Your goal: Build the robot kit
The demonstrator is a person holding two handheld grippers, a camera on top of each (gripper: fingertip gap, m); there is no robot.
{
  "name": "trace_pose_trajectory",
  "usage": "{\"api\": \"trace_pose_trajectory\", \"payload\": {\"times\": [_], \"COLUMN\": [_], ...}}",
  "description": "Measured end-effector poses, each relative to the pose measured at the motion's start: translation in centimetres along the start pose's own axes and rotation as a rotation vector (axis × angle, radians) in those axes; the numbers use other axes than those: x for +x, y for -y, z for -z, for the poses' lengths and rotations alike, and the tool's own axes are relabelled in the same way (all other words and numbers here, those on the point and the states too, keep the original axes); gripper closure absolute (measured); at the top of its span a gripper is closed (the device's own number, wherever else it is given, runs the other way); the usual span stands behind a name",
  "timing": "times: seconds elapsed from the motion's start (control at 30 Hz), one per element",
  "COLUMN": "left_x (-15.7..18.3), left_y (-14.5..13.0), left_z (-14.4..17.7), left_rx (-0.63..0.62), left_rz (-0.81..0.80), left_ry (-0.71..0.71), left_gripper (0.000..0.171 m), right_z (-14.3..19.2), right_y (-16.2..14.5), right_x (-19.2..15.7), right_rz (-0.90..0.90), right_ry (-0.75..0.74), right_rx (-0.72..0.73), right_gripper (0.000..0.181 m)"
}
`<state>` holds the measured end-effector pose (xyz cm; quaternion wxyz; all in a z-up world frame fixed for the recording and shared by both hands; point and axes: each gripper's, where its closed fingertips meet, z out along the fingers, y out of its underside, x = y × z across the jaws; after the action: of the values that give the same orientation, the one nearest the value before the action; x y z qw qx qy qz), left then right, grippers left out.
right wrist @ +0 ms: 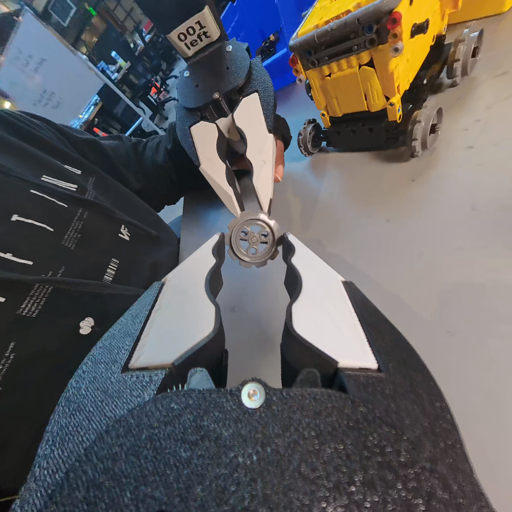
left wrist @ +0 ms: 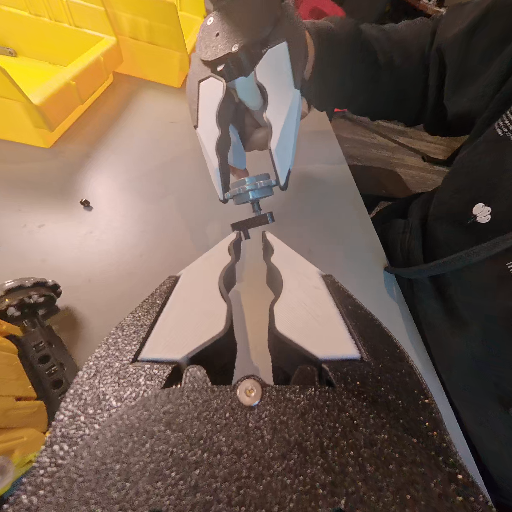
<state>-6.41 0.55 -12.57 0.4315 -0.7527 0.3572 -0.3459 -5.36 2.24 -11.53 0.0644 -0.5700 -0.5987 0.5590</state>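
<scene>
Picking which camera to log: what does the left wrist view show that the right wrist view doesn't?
Left wrist only: a black plate pinned beneath the grey toothed wheel, a small black bit. Right wrist only: a blue bin, a whiteboard. Both: that wheel in the right claw, the left claw, the yellow brick-built truck.

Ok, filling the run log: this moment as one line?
right tongs shut on grey wheel | left tongs tips at black piece on wheel's axle, grip unclear | yellow brick vehicle nearby
</scene>
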Motion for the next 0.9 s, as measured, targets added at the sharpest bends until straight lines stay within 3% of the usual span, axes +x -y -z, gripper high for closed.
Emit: {"api": "trace_pose_trajectory", "payload": {"times": [0.33,0.43,0.53,0.77,0.9], "left_x": [1.4,1.3,0.7,-0.1,-0.3], "left_y": [1.5,2.0,2.0,1.3,0.7], "left_z": [-0.3,-0.4,-0.2,0.0,0.3], "left_rx": [0.078,0.104,0.119,0.135,0.093], "left_rz": [-0.050,-0.015,0.050,0.258,0.260], "left_ry": [-0.033,-0.026,-0.026,-0.104,-0.109], "left_gripper": [0.147,0.148,0.164,0.165,0.146], "right_z": [0.3,-0.1,-0.3,-0.4,-0.4], "right_y": [1.9,1.7,1.6,1.6,1.1], "right_x": [-1.6,-1.1,-0.7,0.3,0.2], "right_rz": [-0.168,-0.180,-0.186,-0.142,-0.075], "right_ry": [0.221,0.206,0.189,0.134,0.129], "right_rx": [0.097,0.098,0.094,0.046,-0.066], "right_gripper": [0.140,0.140,0.140,0.140,0.140]}}
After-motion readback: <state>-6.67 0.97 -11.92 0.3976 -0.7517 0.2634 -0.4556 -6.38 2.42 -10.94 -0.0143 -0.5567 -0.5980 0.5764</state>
